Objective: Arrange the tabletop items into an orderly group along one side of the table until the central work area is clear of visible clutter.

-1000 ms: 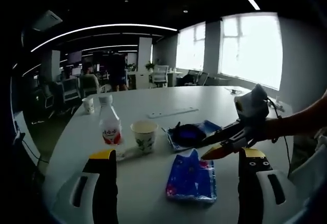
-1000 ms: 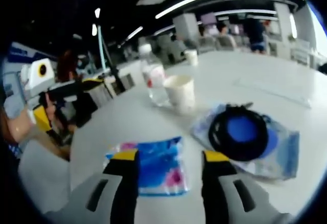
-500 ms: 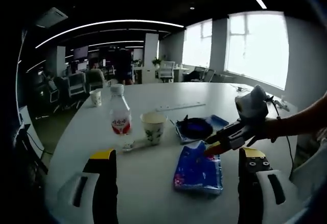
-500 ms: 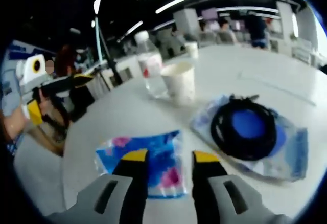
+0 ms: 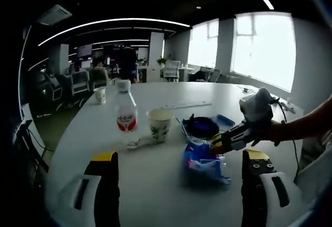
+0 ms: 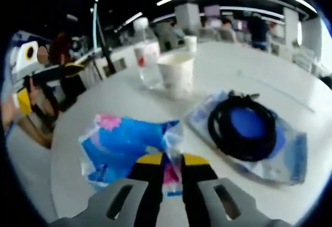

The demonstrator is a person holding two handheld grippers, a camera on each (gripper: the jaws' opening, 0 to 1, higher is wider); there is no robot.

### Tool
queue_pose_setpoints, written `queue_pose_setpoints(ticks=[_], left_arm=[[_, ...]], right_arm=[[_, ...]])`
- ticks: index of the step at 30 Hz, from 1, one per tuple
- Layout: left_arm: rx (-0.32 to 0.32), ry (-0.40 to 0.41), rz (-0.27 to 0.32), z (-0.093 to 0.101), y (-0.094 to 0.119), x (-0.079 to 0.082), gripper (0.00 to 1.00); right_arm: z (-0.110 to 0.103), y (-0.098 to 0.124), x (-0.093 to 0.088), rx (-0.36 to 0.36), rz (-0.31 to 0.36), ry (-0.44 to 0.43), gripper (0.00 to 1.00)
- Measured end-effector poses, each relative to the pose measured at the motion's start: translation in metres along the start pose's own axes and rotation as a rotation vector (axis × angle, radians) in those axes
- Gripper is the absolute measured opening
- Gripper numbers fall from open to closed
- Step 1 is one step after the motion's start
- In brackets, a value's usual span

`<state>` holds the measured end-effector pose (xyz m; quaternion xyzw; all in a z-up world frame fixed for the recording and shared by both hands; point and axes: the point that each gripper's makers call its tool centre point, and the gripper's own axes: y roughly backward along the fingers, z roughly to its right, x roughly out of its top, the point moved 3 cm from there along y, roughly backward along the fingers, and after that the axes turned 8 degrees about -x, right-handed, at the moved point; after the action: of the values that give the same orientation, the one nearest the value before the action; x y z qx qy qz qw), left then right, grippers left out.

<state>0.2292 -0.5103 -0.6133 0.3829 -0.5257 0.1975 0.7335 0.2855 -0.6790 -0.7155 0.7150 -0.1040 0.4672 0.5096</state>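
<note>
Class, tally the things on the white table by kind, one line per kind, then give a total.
Paper cups: 2, near cup, far cup
Bottle: 1
Blue packets: 2, pinched packet, packet under cable
Black cable coil: 1
Long flat strip: 1
Total: 7

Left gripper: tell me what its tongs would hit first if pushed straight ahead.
Probably the paper cup, with the water bottle just beside it. The left gripper is open, with bare table before it; depth is uncertain.

table (image 5: 155, 190): white, round | on it: bottle (image 5: 126, 115), paper cup (image 5: 158, 125), blue packet (image 5: 203, 157), coiled cable on pouch (image 6: 244, 129)
</note>
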Motion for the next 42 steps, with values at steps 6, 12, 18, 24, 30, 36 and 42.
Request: queue_pose_setpoints(ticks=[6,12,18,24,30,36,42], left_arm=[[0.003,0.002,0.001,0.0,0.001,-0.002,0.99],[0.006,0.004,0.002,-0.001,0.003,-0.003,0.99],[0.011,0.001,0.002,-0.001,0.005,-0.003,0.99],[0.015,-0.002,-0.002,0.0,0.005,-0.003,0.99],[0.004,0.001,-0.007,0.003,0.003,-0.004,0.99],[-0.001,0.006,-0.008,0.004,0.001,-0.003,0.99],[-0.009,0.015,0.0,0.011,-0.004,-0.001,0.98]], right_arm=[[-0.002,0.0,0.0,-0.058,-0.005,0.096,0.02],[-0.001,0.002,0.002,-0.079,-0.006,0.089,0.0],[-0.002,0.012,0.007,-0.092,0.004,0.069,0.0],[0.008,0.025,0.007,-0.145,-0.012,0.015,0.0],[0.019,0.037,0.008,-0.193,-0.017,-0.047,0.0],[0.027,0.046,0.008,-0.228,-0.026,-0.078,0.0],[0.032,0.052,0.006,-0.275,-0.044,-0.105,0.0]])
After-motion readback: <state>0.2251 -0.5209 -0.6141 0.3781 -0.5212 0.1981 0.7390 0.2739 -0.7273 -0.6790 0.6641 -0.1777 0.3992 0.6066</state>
